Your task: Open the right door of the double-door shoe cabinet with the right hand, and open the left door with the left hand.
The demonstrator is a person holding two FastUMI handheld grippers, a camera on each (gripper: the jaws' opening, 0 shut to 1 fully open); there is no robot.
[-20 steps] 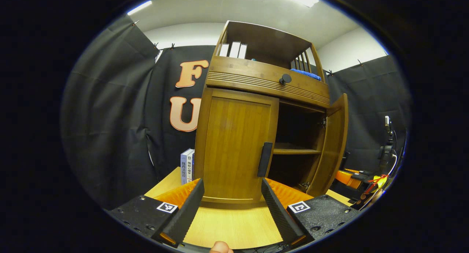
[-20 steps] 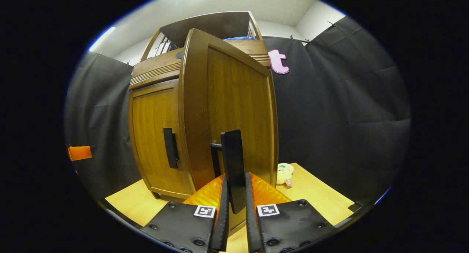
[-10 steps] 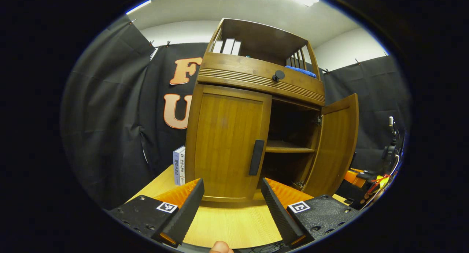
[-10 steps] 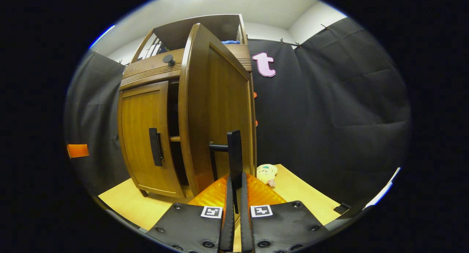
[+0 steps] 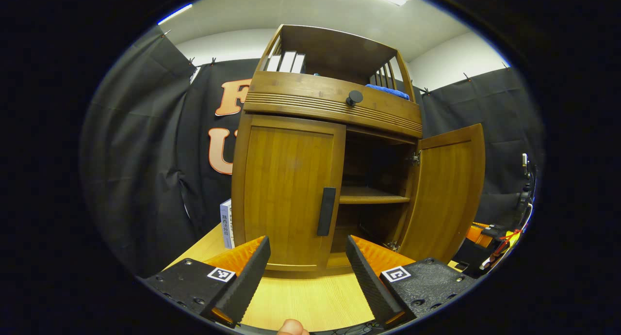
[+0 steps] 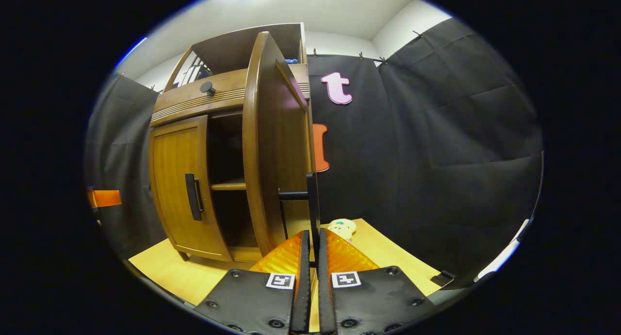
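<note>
Right gripper view: right gripper (image 6: 311,257) clamps the right door's handle (image 6: 312,204).

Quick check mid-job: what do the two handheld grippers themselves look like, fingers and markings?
Both match: the left gripper has black ribbed fingers with orange ridged backing, black textured bodies with screws, and a square black-and-white marker tag on each side. The right gripper has the same black bodies, orange backing and paired tags.

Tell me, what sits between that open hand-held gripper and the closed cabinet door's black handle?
Only bare wooden tabletop, in the left gripper view: the left hand-held gripper is open, short of the left door's handle.
</note>
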